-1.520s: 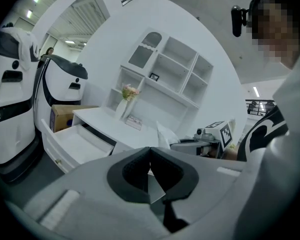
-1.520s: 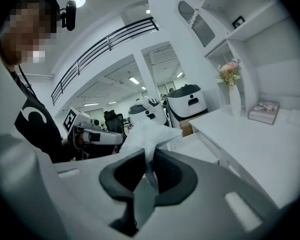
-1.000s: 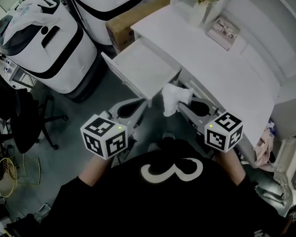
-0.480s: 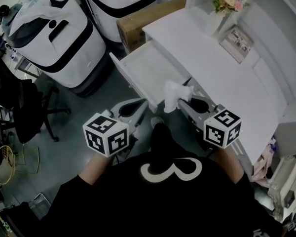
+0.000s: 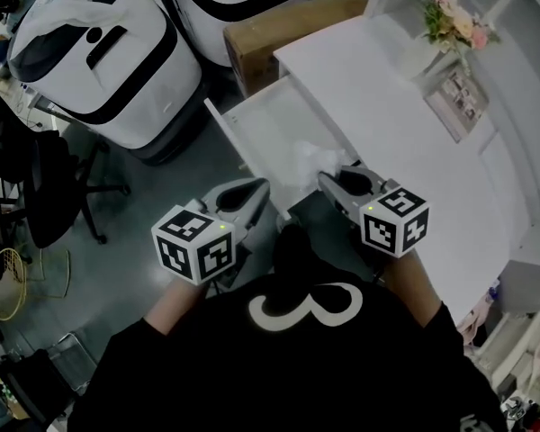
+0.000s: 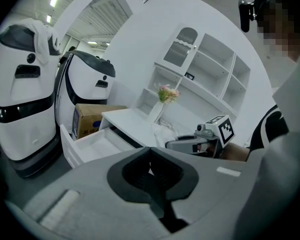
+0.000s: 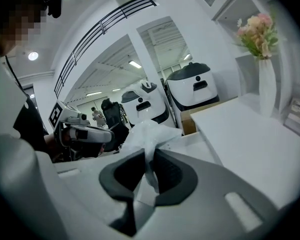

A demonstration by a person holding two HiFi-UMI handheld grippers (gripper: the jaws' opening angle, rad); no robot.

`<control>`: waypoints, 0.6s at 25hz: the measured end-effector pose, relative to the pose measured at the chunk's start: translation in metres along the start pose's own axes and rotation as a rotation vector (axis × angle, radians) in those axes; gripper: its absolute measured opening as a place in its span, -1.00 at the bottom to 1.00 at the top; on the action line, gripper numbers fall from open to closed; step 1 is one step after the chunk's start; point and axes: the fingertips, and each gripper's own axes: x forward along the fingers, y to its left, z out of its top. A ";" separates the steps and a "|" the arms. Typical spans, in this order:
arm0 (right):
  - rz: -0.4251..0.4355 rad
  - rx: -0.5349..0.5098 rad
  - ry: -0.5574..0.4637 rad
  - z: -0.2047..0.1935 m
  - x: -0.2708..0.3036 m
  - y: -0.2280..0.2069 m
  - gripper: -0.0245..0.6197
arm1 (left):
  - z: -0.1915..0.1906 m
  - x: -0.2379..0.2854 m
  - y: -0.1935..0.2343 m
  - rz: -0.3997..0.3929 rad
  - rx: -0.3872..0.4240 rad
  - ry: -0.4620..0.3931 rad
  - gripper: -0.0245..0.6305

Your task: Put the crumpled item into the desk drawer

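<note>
white crumpled item (image 5: 306, 161) is pinched between the right gripper's (image 5: 327, 178) jaws, over the near right side of the open desk drawer (image 5: 256, 120). left gripper (image 5: 262, 188) hovers just near of the drawer front, its jaws pressed together with nothing between them.

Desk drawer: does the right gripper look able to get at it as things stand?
Probably yes. The drawer is pulled open, and the right gripper, shut on the crumpled item, is right at its rim with nothing between; the left gripper is off to the side.
</note>
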 end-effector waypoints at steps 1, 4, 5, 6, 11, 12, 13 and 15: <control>0.002 0.000 0.010 0.002 0.007 -0.006 -0.77 | 0.002 0.004 0.005 0.006 -0.008 0.001 -0.89; 0.010 0.004 0.040 0.005 0.025 -0.021 -0.77 | 0.006 0.014 0.021 0.026 -0.028 0.006 -0.89; 0.010 0.004 0.049 0.005 0.031 -0.026 -0.77 | 0.006 0.018 0.026 0.033 -0.034 0.008 -0.89; 0.007 0.000 0.060 0.005 0.037 -0.032 -0.77 | 0.006 0.021 0.031 0.041 -0.040 0.010 -0.89; -0.014 -0.032 0.119 0.000 0.064 -0.056 -0.77 | 0.005 0.036 0.057 0.084 -0.068 0.021 -0.89; -0.013 -0.034 0.131 -0.001 0.069 -0.059 -0.77 | 0.004 0.039 0.061 0.091 -0.073 0.025 -0.89; -0.012 -0.038 0.142 -0.003 0.075 -0.063 -0.77 | 0.004 0.041 0.066 0.097 -0.080 0.028 -0.89; -0.013 -0.048 0.167 -0.008 0.087 -0.070 -0.77 | 0.002 0.046 0.077 0.112 -0.095 0.030 -0.89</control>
